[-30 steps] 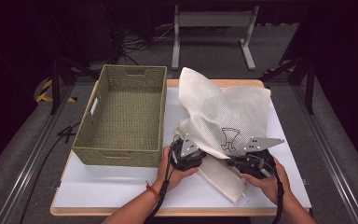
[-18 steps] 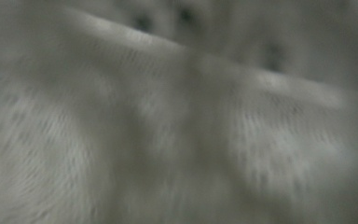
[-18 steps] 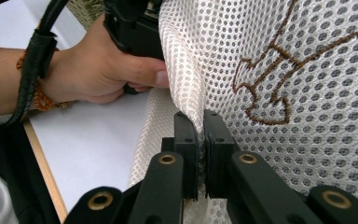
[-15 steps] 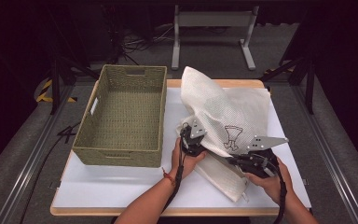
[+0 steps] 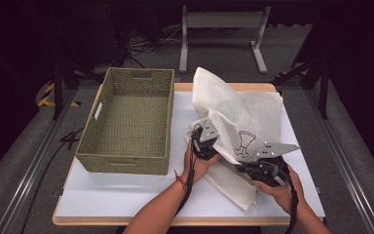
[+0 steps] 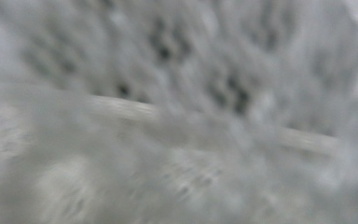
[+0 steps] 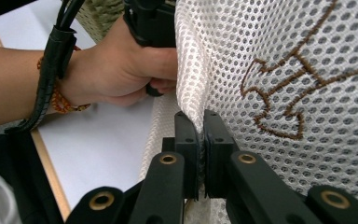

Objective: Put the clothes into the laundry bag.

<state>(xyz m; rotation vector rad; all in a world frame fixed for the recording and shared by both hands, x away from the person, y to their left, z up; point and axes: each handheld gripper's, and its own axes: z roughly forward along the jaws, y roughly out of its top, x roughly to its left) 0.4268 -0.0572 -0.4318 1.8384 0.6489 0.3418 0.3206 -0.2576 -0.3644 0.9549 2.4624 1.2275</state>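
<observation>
left tool [image 5: 203, 141] has slid in along the mesh bag [image 5: 241, 119] and just clamped its edge; right tool [image 7: 200, 122] pinches it too, so both ends held, lift looks ready.

Stood in a dark room: a white table [image 5: 126, 195] with a light wooden edge, on a grey floor [image 5: 24, 161]. Past the far edge, a grey metal stand [image 5: 221, 22] and some loose cables [image 5: 146, 46]. Near the far left corner, yellow and black stripes [image 5: 46, 95] on the floor. Along both sides, long metal rails [image 5: 343, 156].
</observation>
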